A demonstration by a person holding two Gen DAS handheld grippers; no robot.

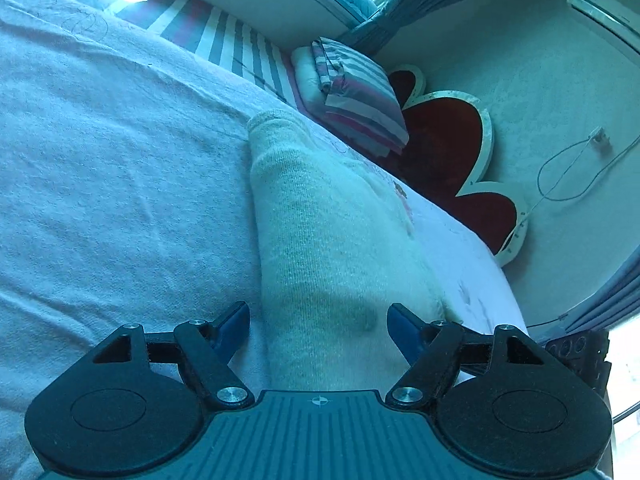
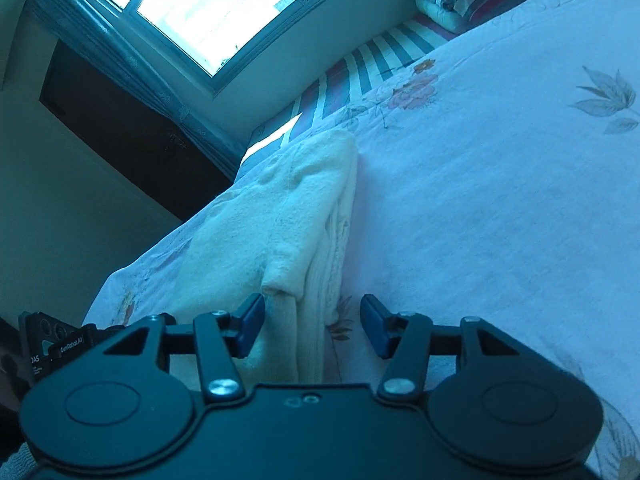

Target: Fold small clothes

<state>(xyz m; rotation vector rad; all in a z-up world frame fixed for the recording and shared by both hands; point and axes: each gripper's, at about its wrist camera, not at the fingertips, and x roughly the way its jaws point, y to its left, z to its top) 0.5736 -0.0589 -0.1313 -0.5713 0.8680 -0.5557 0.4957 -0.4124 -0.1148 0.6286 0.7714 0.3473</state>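
Left claw (image 1: pixel 318 326) sits lowest in its view, 2 blue-padded fingers (image 1: pixel 234 328) spread either side of a cream knit garment (image 1: pixel 320 216), pads not visibly pressing it. Garment lies on the bed (image 1: pixel 120 160), folded into a long narrow band running away from the camera, ribbed cuff-like end at the far tip, soft fuzzy knit, faint grey smudge near the claw. Right claw (image 2: pixel 312 326) also spread, the garment's (image 2: pixel 288 216) near end between its fingers (image 2: pixel 250 326); left pad looks against the knit edge, right pad clear of it over the sheet. From this side the garment shows stacked folded layers along its right edge, a small cuff or hem sticking up near the claw. Bed cover is pale with floral print (image 2: pixel 412 84). Striped sheet (image 1: pixel 224 36) shows at the bed's far end, with a folded striped pillow or quilt stack (image 1: pixel 356 92) on it. Red petal-shaped headboard (image 1: pixel 448 148) against the wall. Window (image 2: pixel 208 8) bright behind. No containers visible.
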